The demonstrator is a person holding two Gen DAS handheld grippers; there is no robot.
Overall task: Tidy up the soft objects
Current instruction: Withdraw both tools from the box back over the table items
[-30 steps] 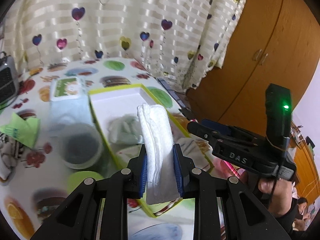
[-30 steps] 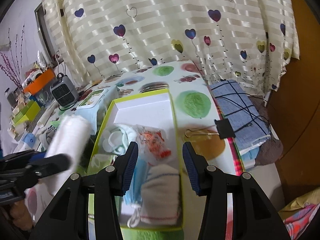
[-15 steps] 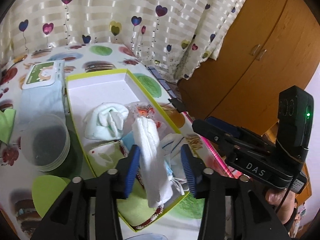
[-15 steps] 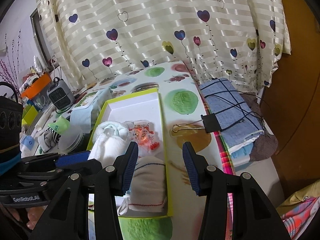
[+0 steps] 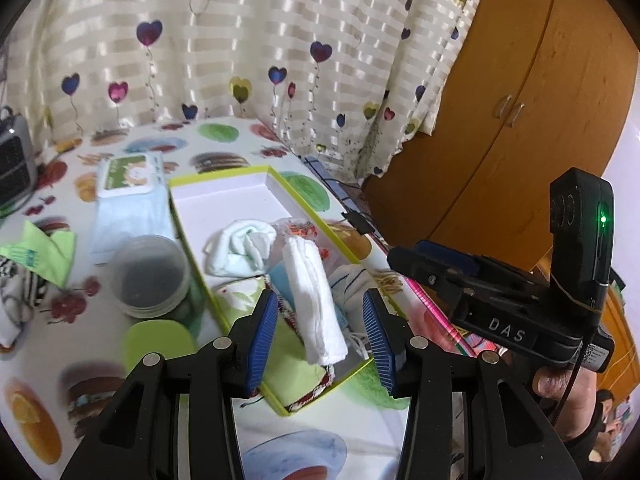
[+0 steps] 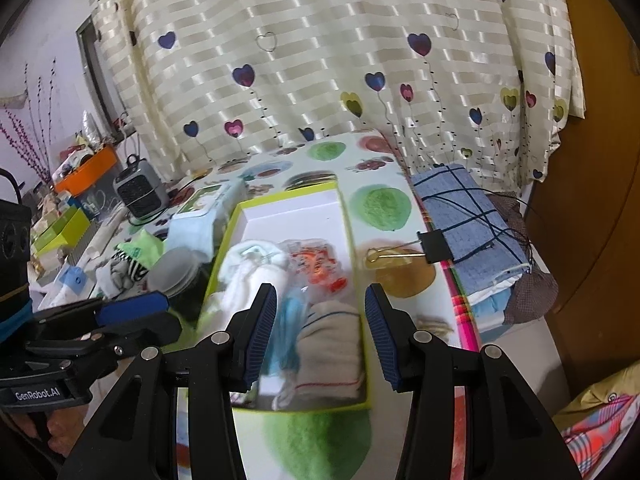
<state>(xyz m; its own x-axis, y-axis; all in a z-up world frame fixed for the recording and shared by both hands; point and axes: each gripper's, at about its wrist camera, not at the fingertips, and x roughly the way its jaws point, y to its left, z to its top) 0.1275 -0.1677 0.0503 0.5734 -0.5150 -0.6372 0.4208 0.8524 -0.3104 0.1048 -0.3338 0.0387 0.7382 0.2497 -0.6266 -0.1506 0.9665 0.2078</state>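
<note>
Released since a second ago: white rolled cloth (image 5: 316, 292) now lies in yellow-rimmed box (image 5: 224, 176) | left gripper (image 5: 322, 330) fingers wide, clear | right gripper (image 6: 320, 334) half-spread, empty | step: placing done | next: fetch striped cloth (image 5: 18, 292) outside box

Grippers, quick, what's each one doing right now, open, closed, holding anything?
Left gripper: open, holding nothing; the rolled white cloth lies in the box between its pads, untouched.
Right gripper: open, holding nothing, above the box.

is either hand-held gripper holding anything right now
No. The left hand-held gripper stands open around the white cloth lying in the box; the right is empty.
</note>
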